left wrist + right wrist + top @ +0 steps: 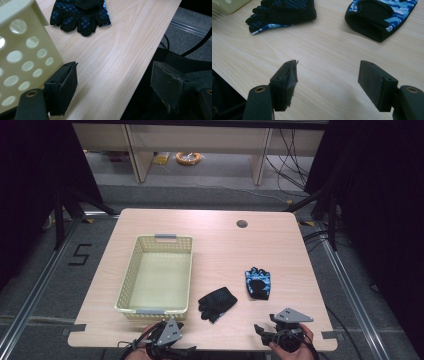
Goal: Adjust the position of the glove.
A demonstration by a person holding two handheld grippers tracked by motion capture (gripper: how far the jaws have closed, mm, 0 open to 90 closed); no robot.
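Note:
Two gloves lie on the wooden table. A black glove with blue dots (217, 303) (79, 15) (282, 13) rests palm down near the front middle. To its right lies a blue camouflage glove (259, 282) (380, 15) with a black cuff. A cream perforated basket (158, 274) (22, 60) stands empty on the left. My left gripper (167, 334) (115, 87) hangs open over the front edge, by the basket's near corner. My right gripper (272, 330) (328, 80) stands open over bare wood, a short way in front of both gloves. Nothing sits between either pair of jaws.
A round cable hole (242, 224) sits at the table's far right. The front edge of the table (140, 75) runs between the left jaws, with dark floor and cables beyond. Wooden furniture legs and a coil of orange cable (188, 158) stand on the floor behind.

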